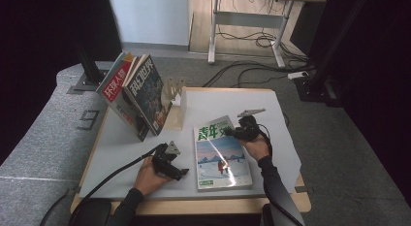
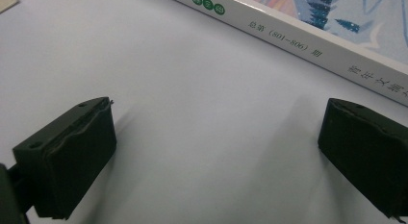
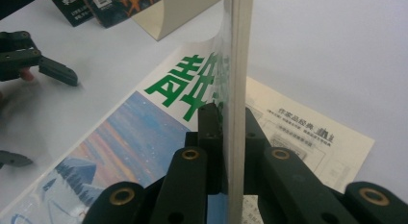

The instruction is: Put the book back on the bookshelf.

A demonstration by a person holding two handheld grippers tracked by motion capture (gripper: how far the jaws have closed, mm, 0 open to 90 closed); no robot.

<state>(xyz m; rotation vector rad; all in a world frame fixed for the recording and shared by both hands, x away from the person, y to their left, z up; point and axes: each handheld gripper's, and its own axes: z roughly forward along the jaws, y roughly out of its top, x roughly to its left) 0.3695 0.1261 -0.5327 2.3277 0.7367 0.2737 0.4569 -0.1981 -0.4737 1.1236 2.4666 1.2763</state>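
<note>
A magazine (image 1: 220, 155) with green title characters and a snowy scene on its cover lies near the table's front edge, right of centre. My right gripper (image 1: 237, 133) is at its far right corner. In the right gripper view the jaws (image 3: 233, 118) are shut on the cover and a wad of pages (image 3: 238, 56), which stand lifted on edge. A printed inner page (image 3: 308, 137) shows beneath. My left gripper (image 1: 180, 173) rests on the white tabletop left of the magazine. Its jaws (image 2: 216, 152) are wide open with nothing between them, facing the magazine's spine (image 2: 308, 46).
Several magazines (image 1: 138, 92) lean on a wooden stand (image 1: 175, 107) at the table's back left. The white tabletop (image 1: 218, 104) is bare between the stand and the flat magazine. Beyond the table is a grey floor with cables and a desk frame (image 1: 247, 22).
</note>
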